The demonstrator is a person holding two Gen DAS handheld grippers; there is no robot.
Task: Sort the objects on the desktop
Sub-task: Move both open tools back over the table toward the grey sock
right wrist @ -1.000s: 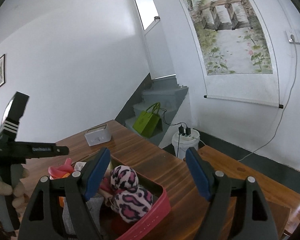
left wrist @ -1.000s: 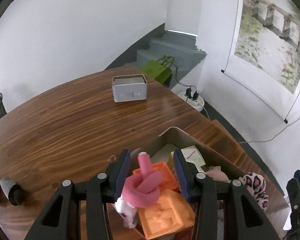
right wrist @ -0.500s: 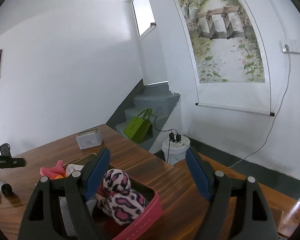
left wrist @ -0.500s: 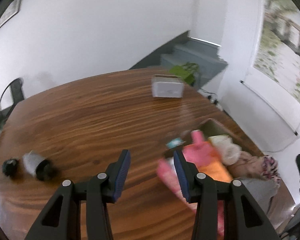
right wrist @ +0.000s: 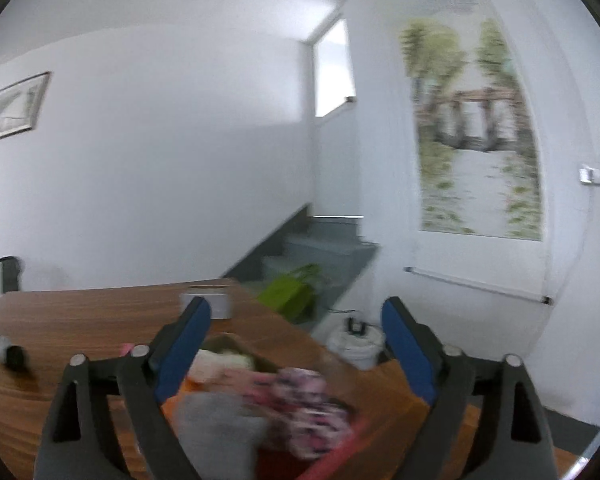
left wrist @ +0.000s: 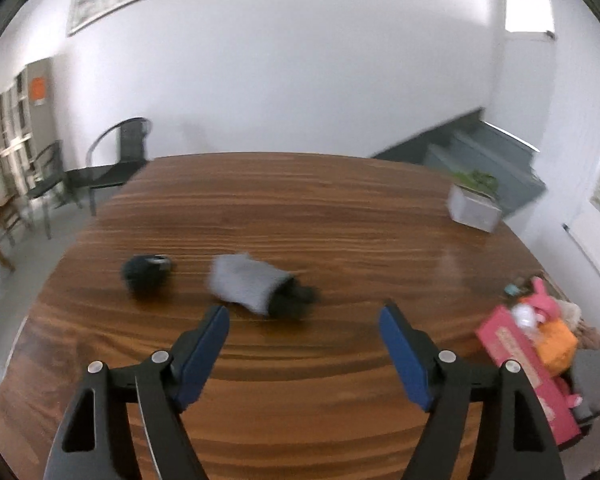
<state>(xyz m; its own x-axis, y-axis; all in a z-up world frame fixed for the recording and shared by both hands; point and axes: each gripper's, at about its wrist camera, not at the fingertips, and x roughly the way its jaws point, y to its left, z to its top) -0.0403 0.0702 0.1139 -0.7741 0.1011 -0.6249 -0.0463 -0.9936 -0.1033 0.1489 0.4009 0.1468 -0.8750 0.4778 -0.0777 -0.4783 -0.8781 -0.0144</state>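
Observation:
In the left wrist view my left gripper (left wrist: pixel 304 316) is open and empty above the wooden table (left wrist: pixel 300 392). Just beyond its fingers lies a grey rolled cloth with a dark end (left wrist: pixel 256 284), and left of that a dark round object (left wrist: pixel 146 272). A pink box (left wrist: pixel 520 368) stuffed with pink, orange and grey items stands at the right edge. In the right wrist view my right gripper (right wrist: pixel 296 312) is open and empty over the same pink box (right wrist: pixel 340 452), above a leopard-print item (right wrist: pixel 304 400) and a grey cloth (right wrist: pixel 216 424).
A small white box (left wrist: pixel 474 210) stands at the table's far right; it shows as the white box (right wrist: pixel 212 304) in the right wrist view. Dark chairs (left wrist: pixel 112 160) stand past the far left edge. A green bag (right wrist: pixel 296 292) and stairs (right wrist: pixel 320 248) lie beyond the table.
My left gripper let go of the pink toy in the box, opened wide and swung left toward the grey cloth. My right gripper stayed open and turned slightly; the view is blurred.

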